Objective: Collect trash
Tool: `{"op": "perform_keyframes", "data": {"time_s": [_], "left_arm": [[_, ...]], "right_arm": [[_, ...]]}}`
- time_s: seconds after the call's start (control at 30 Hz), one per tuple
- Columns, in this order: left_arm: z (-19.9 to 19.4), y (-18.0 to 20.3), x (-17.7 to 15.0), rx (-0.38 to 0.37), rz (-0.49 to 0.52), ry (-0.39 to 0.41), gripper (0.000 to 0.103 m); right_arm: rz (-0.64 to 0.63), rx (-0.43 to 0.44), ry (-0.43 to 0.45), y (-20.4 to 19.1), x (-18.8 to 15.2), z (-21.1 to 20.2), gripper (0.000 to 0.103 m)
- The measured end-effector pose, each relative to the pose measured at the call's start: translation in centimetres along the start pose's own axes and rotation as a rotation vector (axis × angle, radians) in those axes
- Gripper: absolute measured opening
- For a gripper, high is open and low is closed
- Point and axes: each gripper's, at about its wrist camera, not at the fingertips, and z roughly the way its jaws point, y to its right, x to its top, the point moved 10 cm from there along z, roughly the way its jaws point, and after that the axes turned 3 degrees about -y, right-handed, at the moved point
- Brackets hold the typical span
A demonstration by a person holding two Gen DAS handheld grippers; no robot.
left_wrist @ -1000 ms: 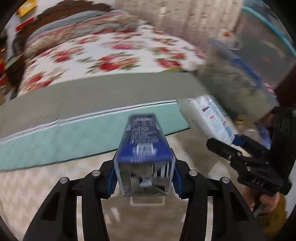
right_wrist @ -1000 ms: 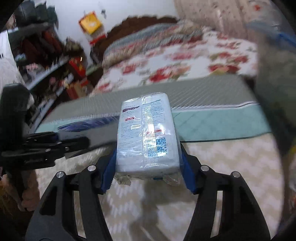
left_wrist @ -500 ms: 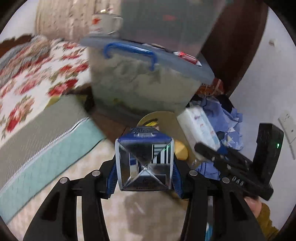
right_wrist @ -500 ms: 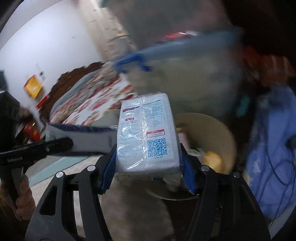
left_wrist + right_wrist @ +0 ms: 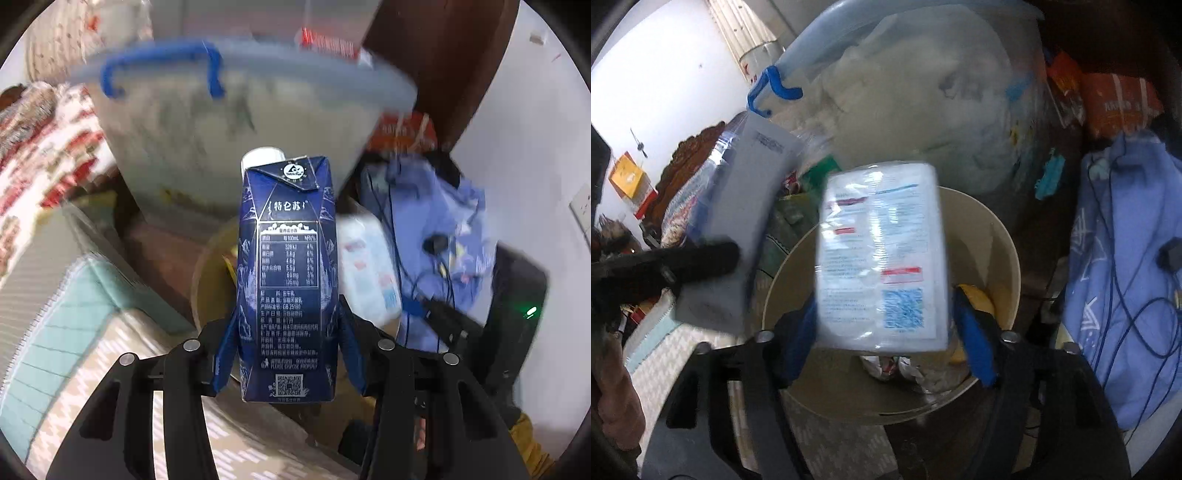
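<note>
A dark blue milk carton [image 5: 288, 258] with a white cap stands between the blue pads of my left gripper [image 5: 288, 350], which is shut on it. It hangs over the near rim of a beige trash bin [image 5: 207, 273]. In the right wrist view a white tissue pack [image 5: 879, 254] sits blurred between the jaws of my right gripper [image 5: 886, 332], directly above the bin [image 5: 1004, 251]. Those jaws are opening, and the right pad [image 5: 975, 332] stands clear of the pack. Crumpled wrappers and something yellow lie inside the bin. The carton [image 5: 738, 221] appears blurred at left.
A clear storage box [image 5: 923, 92] with a blue handle stands right behind the bin. A blue cloth with cables [image 5: 1126, 258] is heaped to the right, with an orange bag [image 5: 1119, 103] above it. A teal mattress edge [image 5: 55, 317] and a patterned mat [image 5: 110, 406] lie at left.
Both grippers swung from the bed over to the trash bin. The right jaws have widened and the tissue pack has come loose between them. The carton has turned in the left jaws, its printed side now up.
</note>
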Motion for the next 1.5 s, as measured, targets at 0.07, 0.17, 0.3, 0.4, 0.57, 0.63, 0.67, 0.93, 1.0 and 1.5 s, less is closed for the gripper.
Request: {"op": "perform_keyframes", "data": {"time_s": [0.07, 0.17, 0.3, 0.4, 0.57, 0.63, 0.67, 0.93, 1.0, 1.5], "left_arm": [[1.9, 0.0, -0.9, 0.008, -0.002, -0.045, 0.047], [3.0, -0.4, -1.6, 0.022, -0.016, -0.063, 0.058], [2.0, -0.8, -1.7, 0.036, -0.011, -0.036, 0.064], [0.5, -1.3, -1.6, 0.026, -0.026, -0.011, 0.064], [-2.6, -2.0, -2.4, 0.001, -0.059, 0.023, 0.064], [-4.0, -2.2, -3.1, -0.002, -0.064, 0.039, 0.064], [-4.8, -2.4, -3.5, 0.001, -0.065, 0.048, 0.064], [-9.9, -4.3, -9.0, 0.07, -0.08, 0.09, 0.08], [-11.0, -4.7, -10.6, 0.105, -0.078, 0.097, 0.087], [-19.4, -5.6, -20.8, 0.311, -0.08, 0.181, 0.094]], "right_arm": [[-0.016, -0.034, -0.003, 0.2, -0.2, 0.2, 0.088], [-0.038, -0.061, -0.001, 0.1, -0.5, 0.0, 0.089], [-0.026, -0.056, 0.02, 0.3, -0.6, -1.0, 0.09], [-0.009, -0.039, 0.048, -0.1, -0.8, -2.4, 0.09], [0.004, -0.011, 0.077, -0.5, -1.5, -3.9, 0.09], [0.011, 0.017, 0.072, -1.0, -2.3, -4.5, 0.09], [0.016, 0.041, 0.074, -1.5, -2.7, -4.9, 0.089], [0.068, 0.149, 0.071, -5.1, -6.2, -8.1, 0.089], [0.105, 0.161, 0.064, -5.7, -7.1, -8.8, 0.089], [0.145, 0.166, 0.038, -11.8, -13.5, -14.1, 0.09]]}}
